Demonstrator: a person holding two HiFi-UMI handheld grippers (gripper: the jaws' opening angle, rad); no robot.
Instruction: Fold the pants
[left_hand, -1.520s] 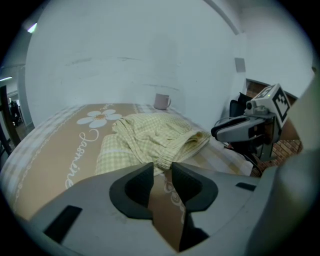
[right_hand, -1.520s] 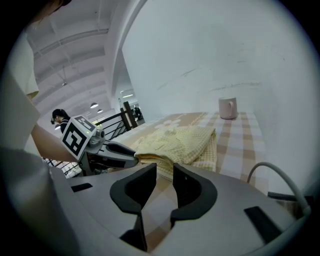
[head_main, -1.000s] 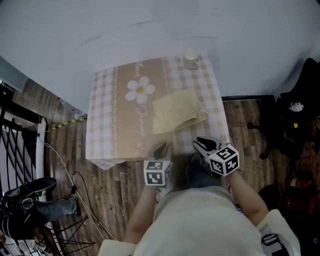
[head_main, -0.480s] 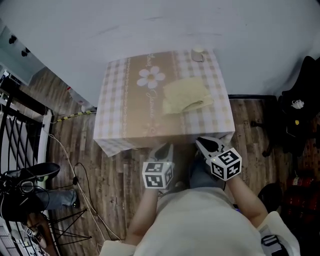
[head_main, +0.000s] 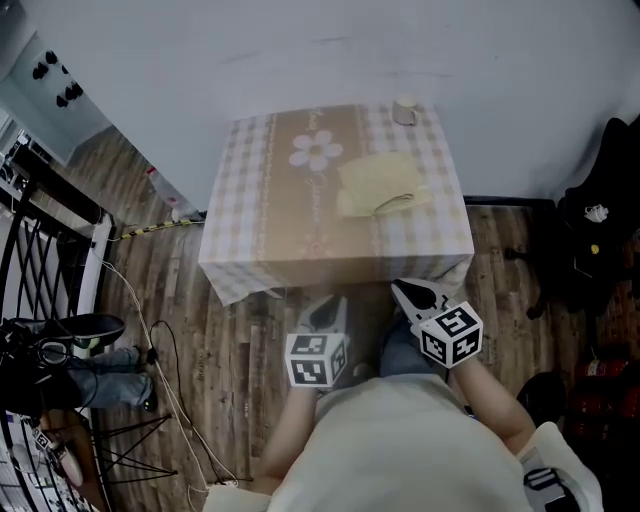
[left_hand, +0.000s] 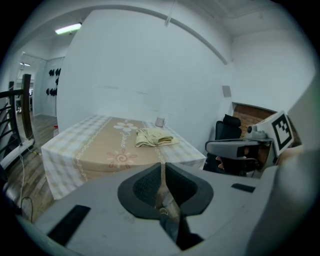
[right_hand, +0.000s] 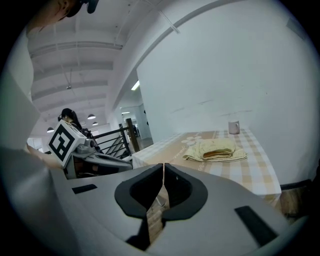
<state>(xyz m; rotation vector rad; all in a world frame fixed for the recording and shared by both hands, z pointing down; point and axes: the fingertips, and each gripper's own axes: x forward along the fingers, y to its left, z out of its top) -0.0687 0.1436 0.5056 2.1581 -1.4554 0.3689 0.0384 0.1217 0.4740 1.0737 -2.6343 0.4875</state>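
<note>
The pants lie folded in a flat yellow bundle on the cloth-covered table, on its right half and rather twds the far side. The top layer is a bit open at the near-right edge of the bundle. The table cover is checked, w/ a brown strip in the middle and a daisy print at the far end, just left of the pants. A small white cup stands at the far right corner, near the pants but not touching them. Both claws are off the table, on its near side, over the wooden floor and close in front of the person's body. The left gripper and the right gripper are side by side, a little apart, each pointing twds the table. Left claw: the jaws have just been closing and now stand together, only a thin slit btw them, nothing inside. Right claw: same, it has just been closing, the jaws meet at the tips and hold nothing. Neither claw touches the pants or the table. Behind the table is a plain white wall. A black chair stands to the right of the table, a black railing is at the left, and thin cables run on the floor near it.
</note>
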